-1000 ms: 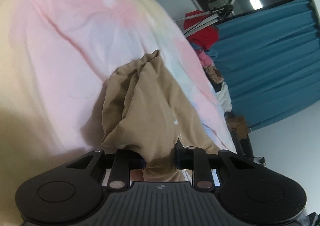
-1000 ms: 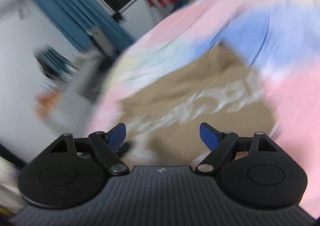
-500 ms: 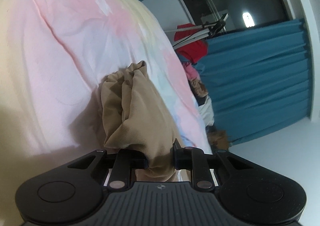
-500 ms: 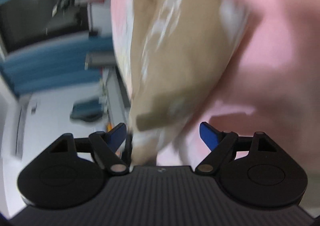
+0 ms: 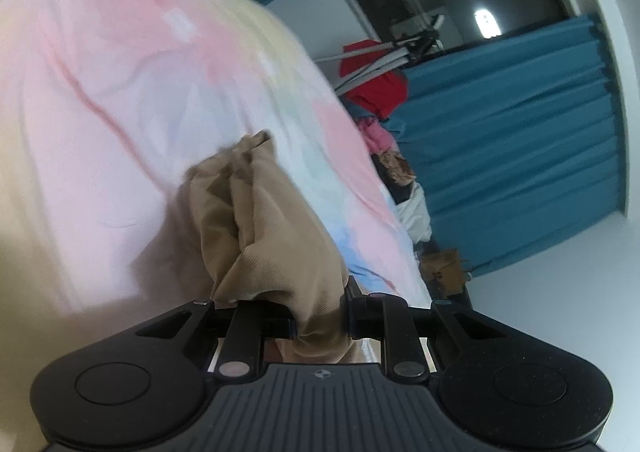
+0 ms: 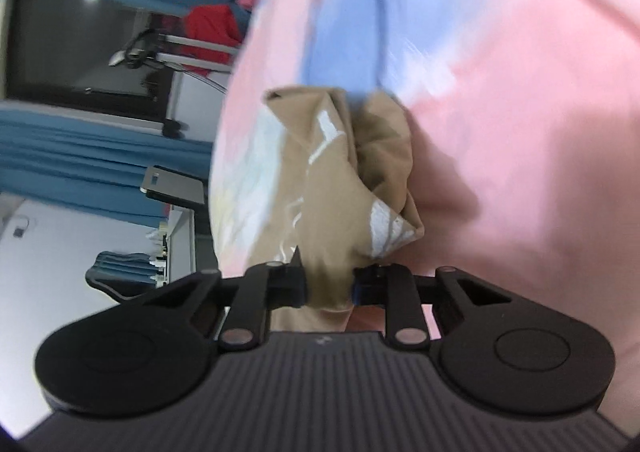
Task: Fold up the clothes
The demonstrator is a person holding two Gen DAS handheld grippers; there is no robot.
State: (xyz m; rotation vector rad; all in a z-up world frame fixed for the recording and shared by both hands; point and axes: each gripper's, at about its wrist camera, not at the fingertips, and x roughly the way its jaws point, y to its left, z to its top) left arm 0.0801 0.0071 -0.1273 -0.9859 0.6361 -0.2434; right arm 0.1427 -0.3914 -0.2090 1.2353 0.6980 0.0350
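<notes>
A tan garment (image 5: 264, 228) with white print hangs bunched over a pastel pink, blue and yellow bedsheet (image 5: 100, 100). My left gripper (image 5: 320, 322) is shut on one part of the tan cloth, which spills forward from between its fingers. In the right wrist view my right gripper (image 6: 330, 286) is shut on another part of the same garment (image 6: 340, 180), with the white print showing on its folds. The sheet (image 6: 520, 92) fills the space behind it.
Teal curtains (image 5: 520, 132) and a dark window line the wall. A rack with a red garment (image 5: 376, 84) and a heap of other clothes (image 5: 396, 172) stands past the bed's edge. A white desk with a dark chair (image 6: 116, 268) shows in the right wrist view.
My right gripper was open over the tan garment one second ago and is now shut on it. My left gripper has kept its hold while the view shifted a little.
</notes>
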